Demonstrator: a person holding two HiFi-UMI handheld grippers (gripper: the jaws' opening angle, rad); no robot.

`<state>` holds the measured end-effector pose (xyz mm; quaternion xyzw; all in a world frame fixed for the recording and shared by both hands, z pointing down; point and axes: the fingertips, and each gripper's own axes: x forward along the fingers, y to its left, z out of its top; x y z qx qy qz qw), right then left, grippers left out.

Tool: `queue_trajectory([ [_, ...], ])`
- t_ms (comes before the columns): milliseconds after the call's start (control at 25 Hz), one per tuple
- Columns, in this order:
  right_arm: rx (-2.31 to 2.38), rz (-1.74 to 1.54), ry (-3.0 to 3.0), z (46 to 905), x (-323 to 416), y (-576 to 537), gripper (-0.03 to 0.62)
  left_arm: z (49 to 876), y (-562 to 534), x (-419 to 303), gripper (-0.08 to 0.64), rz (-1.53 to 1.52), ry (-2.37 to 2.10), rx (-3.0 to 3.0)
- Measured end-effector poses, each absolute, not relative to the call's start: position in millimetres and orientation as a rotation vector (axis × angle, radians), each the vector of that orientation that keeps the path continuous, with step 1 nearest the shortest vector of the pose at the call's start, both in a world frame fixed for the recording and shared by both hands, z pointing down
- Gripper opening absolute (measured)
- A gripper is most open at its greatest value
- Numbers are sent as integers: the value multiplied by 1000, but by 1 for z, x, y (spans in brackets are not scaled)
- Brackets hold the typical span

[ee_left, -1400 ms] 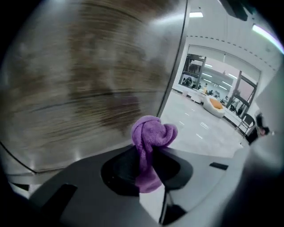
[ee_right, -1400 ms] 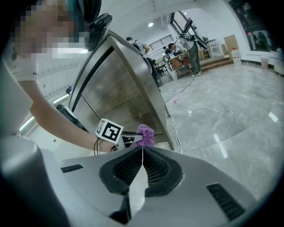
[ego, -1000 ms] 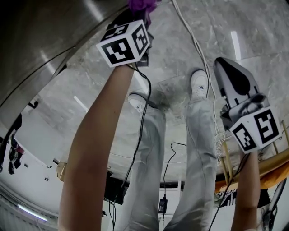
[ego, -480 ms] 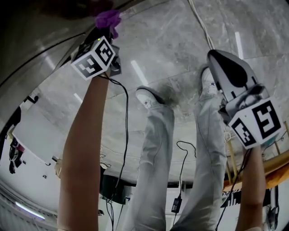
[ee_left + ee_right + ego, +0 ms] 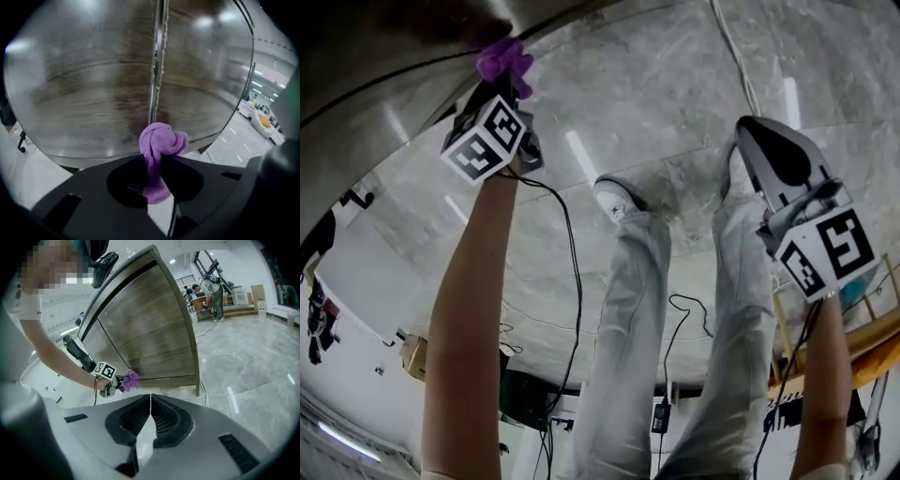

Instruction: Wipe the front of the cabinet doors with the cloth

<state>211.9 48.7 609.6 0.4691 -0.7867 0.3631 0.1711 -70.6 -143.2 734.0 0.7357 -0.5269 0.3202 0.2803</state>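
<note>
Left gripper (image 5: 157, 165) clenched on purple cloth (image 5: 161, 143), just ahead of it the cabinet doors (image 5: 89, 93).
Door seam (image 5: 157, 70) stands directly beyond the cloth; right gripper (image 5: 150, 404) closed on nothing, well aside; cable (image 5: 574, 281) hangs behind the left gripper.

Cloth (image 5: 161, 143) tail deep inside left tool (image 5: 157, 164); cabinet doors (image 5: 93, 89) blurred.
</note>
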Motion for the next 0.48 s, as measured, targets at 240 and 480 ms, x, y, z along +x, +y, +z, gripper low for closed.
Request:
queue_trajectory([
  [240, 1323, 977, -2239, 562, 183, 34, 29, 645, -133, -76, 83, 660, -1402, 2061],
  [480, 1443, 1037, -2238, 502, 173, 24, 29, 544, -115, -76, 83, 529, -1363, 2200],
])
